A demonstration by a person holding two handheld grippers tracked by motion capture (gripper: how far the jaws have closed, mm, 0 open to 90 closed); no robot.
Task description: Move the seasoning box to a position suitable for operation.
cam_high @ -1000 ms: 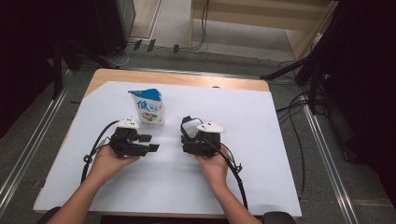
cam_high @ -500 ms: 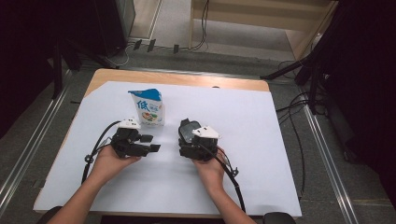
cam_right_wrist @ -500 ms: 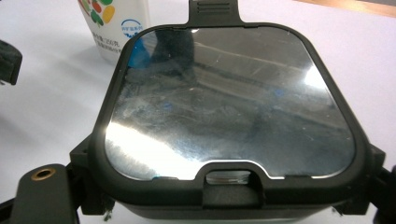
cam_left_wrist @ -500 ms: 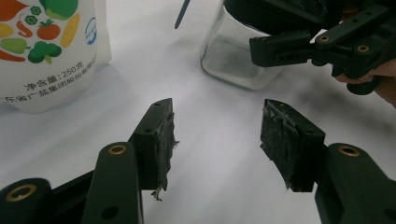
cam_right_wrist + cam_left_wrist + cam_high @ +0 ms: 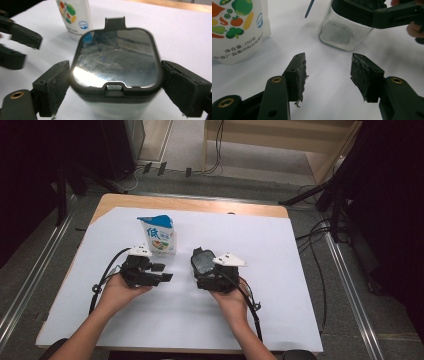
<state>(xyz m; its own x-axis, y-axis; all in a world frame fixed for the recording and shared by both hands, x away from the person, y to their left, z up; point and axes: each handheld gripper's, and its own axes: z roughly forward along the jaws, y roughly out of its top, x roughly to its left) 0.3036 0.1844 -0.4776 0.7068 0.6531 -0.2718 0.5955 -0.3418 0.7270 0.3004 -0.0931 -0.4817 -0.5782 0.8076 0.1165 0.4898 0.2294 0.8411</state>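
High view: one jar (image 5: 203,260), one pouch (image 5: 159,235).

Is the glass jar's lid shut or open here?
Shut: the dark lid sits flat on the glass jar, its latches down at both ends, with the right gripper clamped on its sides.

Pouch (image 5: 235,27) top beyond left-tongs frame edge
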